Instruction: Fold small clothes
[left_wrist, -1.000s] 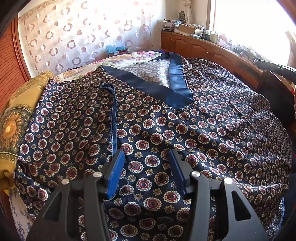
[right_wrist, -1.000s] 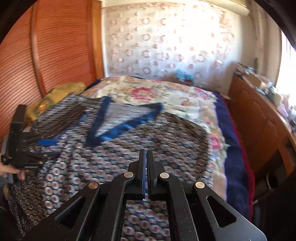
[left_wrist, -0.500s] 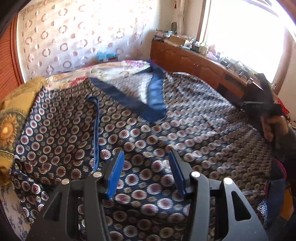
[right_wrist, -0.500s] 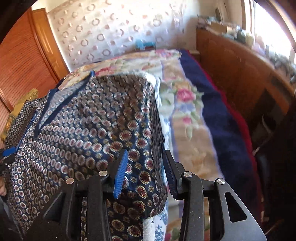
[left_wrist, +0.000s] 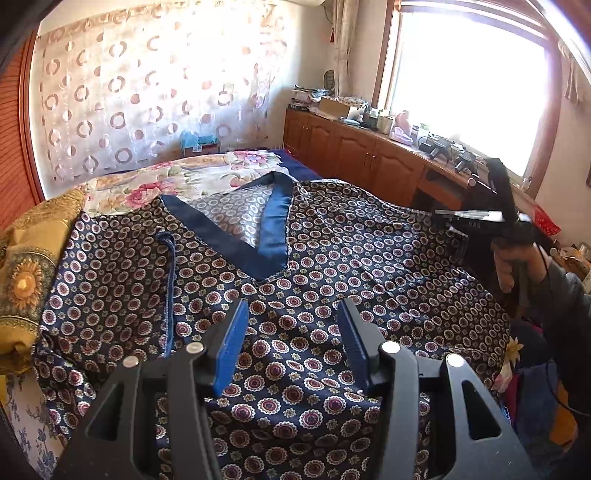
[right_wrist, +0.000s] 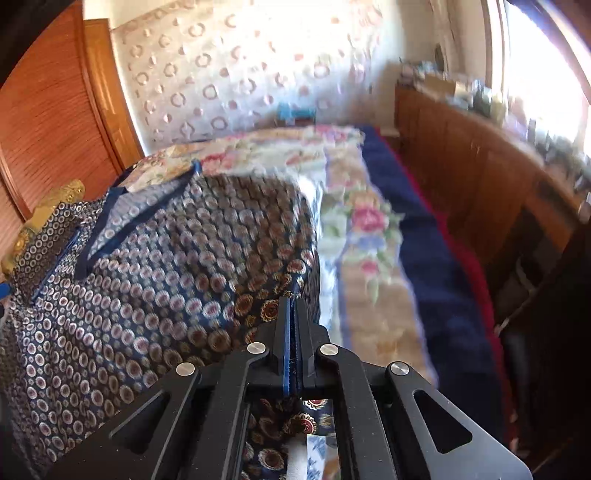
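A navy garment (left_wrist: 332, 266) with round medallion print and a plain blue V-neck band lies spread flat on the bed. My left gripper (left_wrist: 291, 321) is open and empty, hovering over the garment's near middle. My right gripper (right_wrist: 293, 306) is shut on the garment's (right_wrist: 166, 280) right edge near the hem, with fabric pinched between the blue pads. The right gripper (left_wrist: 495, 214) also shows in the left wrist view, held in a hand at the garment's right side.
The bed has a floral cover (right_wrist: 362, 221) with a navy border. A gold cushion (left_wrist: 26, 273) lies at the left. A wooden cabinet (left_wrist: 369, 158) with clutter runs along the right under a bright window.
My right gripper has closed on the garment's right edge; half a second ago its jaws stood open around it. My left gripper stays open and has lifted back slightly.
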